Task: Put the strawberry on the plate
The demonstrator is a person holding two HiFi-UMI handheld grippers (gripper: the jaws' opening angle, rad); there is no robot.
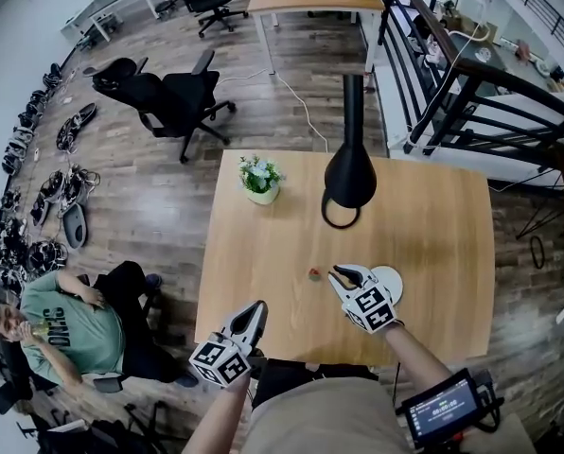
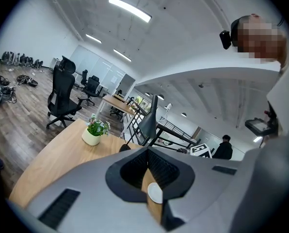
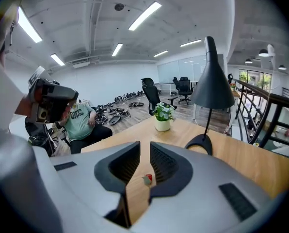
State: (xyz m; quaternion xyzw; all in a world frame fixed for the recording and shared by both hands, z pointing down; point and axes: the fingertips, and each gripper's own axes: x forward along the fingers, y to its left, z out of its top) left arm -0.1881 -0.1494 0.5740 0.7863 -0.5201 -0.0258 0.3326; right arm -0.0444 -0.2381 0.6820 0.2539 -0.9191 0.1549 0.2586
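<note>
A small red strawberry (image 1: 313, 273) is seen lying on the bare top of a light wooden desk (image 1: 433, 225), apart from a round white plate (image 1: 392, 280) that is partly covered by the right tool (image 1: 346, 273). That tool's jaws are held slightly apart, with the berry framed in the gap ahead of them, unclamped. The left tool (image 1: 254, 310) is held by the desk's near edge, jaws together. A black cone-shaded lamp (image 1: 350, 173) and a white-potted plant (image 1: 260, 180) are stood farther back. Brown plank flooring (image 1: 149, 178), black office chairs (image 1: 168, 97) and a seated person in a green shirt (image 1: 69, 324) are seen around.
</note>
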